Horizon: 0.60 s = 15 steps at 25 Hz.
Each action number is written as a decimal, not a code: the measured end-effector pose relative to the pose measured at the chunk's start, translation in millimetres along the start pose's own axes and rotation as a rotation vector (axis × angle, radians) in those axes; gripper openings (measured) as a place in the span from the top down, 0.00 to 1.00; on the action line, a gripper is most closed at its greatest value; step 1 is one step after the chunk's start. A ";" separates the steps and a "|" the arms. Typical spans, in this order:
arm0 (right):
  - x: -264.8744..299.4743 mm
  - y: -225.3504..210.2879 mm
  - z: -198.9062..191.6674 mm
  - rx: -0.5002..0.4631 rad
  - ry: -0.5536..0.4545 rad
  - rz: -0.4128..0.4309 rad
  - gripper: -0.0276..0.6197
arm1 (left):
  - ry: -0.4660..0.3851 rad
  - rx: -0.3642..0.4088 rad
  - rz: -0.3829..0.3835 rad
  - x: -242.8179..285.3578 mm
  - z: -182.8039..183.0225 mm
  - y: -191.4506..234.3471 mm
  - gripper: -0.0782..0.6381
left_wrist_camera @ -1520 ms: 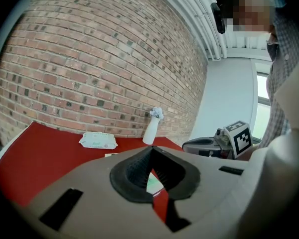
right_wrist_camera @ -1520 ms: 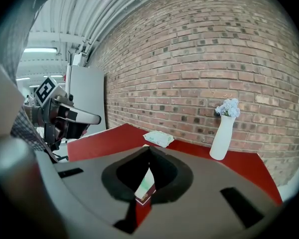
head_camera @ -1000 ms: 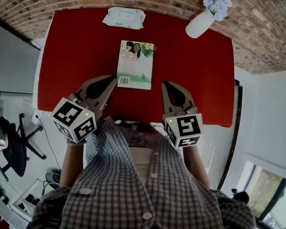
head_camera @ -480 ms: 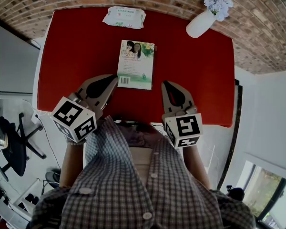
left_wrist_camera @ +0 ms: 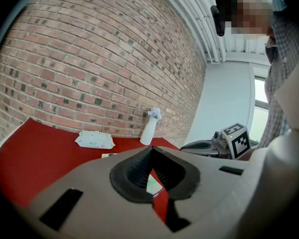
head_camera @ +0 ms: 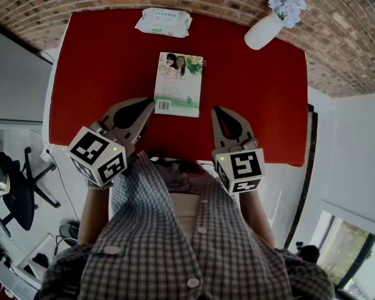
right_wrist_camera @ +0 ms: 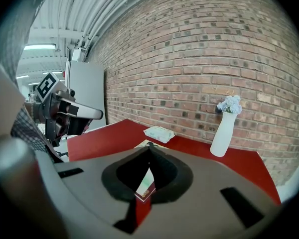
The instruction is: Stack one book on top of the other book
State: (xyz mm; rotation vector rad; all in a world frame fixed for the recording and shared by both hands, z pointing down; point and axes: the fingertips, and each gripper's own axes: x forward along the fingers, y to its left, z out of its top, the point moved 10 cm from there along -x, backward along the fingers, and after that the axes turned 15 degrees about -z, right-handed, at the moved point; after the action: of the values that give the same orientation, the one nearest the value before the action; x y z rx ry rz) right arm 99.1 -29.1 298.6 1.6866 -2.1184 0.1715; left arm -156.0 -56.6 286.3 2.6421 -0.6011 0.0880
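Both left gripper [head_camera: 150, 102] and right gripper [head_camera: 216, 110] stay closed beside the book [head_camera: 179, 83]

One red table [head_camera: 100, 74] bears one book [head_camera: 178, 84] to the eye — whether a second lies under it cannot be told — one pack of wipes [head_camera: 163, 22] and one white vase [head_camera: 262, 32] of flowers [head_camera: 286, 6]. Two grippers, the left gripper [head_camera: 151, 104] and the right gripper [head_camera: 216, 110]; one person [head_camera: 175, 249] in a checked shirt.
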 end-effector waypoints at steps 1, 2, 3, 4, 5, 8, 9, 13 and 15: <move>-0.1 0.0 -0.2 0.000 0.000 0.000 0.95 | 0.000 0.000 0.000 -0.1 -0.1 -0.1 0.88; -0.2 0.0 -0.3 -0.001 0.001 0.000 0.95 | -0.001 -0.001 0.001 -0.3 -0.2 -0.2 0.88; -0.2 0.0 -0.4 -0.001 0.001 0.000 0.95 | -0.001 -0.001 0.001 -0.5 -0.3 -0.3 0.88; -0.1 -0.1 -0.5 -0.001 0.001 0.000 0.95 | -0.001 -0.001 0.002 -0.6 -0.5 -0.3 0.88; -0.1 -0.2 -0.7 -0.001 0.002 0.001 0.95 | 0.000 -0.002 0.002 -0.7 -0.7 -0.4 0.88; 0.2 0.0 -1.8 -0.003 0.005 0.002 0.95 | 0.001 -0.001 0.004 -0.8 -1.2 -0.5 0.88; 0.3 0.2 -2.1 -0.003 0.006 0.003 0.95 | 0.001 -0.002 0.005 -0.9 -1.3 -0.4 0.88; 1.8 1.0 -2.9 -0.004 0.012 0.009 0.95 | 0.004 -0.005 0.007 -0.6 -1.4 0.6 0.88; 2.3 1.2 -3.3 -0.008 0.016 0.014 0.95 | 0.002 -0.006 0.007 0.1 -1.7 0.9 0.88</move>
State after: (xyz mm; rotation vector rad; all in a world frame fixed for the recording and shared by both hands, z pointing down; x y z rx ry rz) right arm 98.4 -29.7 302.7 1.6613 -2.1168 0.1790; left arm -156.2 -56.6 288.3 2.6340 -0.6096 0.0913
